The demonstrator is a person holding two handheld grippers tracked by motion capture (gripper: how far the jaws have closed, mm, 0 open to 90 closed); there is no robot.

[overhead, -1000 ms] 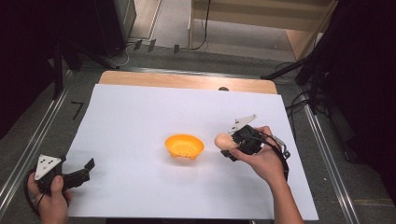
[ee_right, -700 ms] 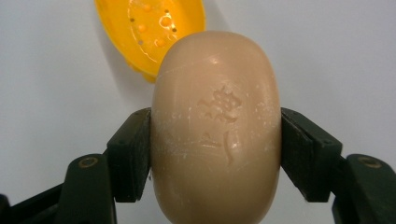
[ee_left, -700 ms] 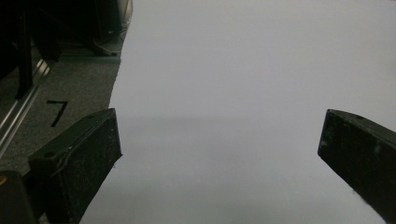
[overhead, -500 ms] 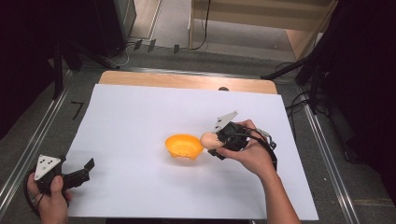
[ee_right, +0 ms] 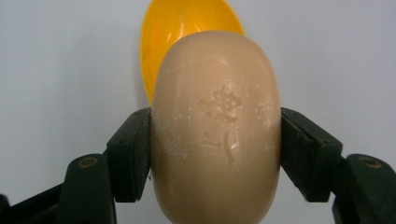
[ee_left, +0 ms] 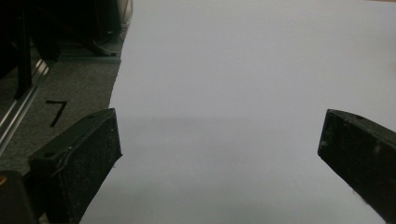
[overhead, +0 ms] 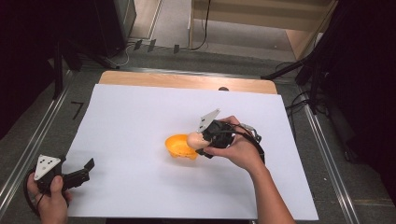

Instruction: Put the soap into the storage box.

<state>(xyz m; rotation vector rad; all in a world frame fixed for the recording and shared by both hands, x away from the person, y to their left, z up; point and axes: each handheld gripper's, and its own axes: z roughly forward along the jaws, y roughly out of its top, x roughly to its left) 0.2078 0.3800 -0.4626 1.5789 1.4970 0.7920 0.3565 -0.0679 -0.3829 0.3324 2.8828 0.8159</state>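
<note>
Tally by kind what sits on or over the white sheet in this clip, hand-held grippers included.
Soap bar: 1, beige, clamped in the right hand-held gripper
Bowl: 1, orange
Hand-held grippers: 2, the left hand-held gripper open with nothing between its jaws
Total: 4

This looks like a lab or recording bench rather than a home. A large white paper sheet [overhead: 140, 121] covers a light wooden tabletop [overhead: 187, 81] edged by grey metal rails [overhead: 32, 140]. Black cables [overhead: 203, 28] trail over the grey carpeted floor [overhead: 168, 28], and dark stands and curtains close in the sides.
</note>
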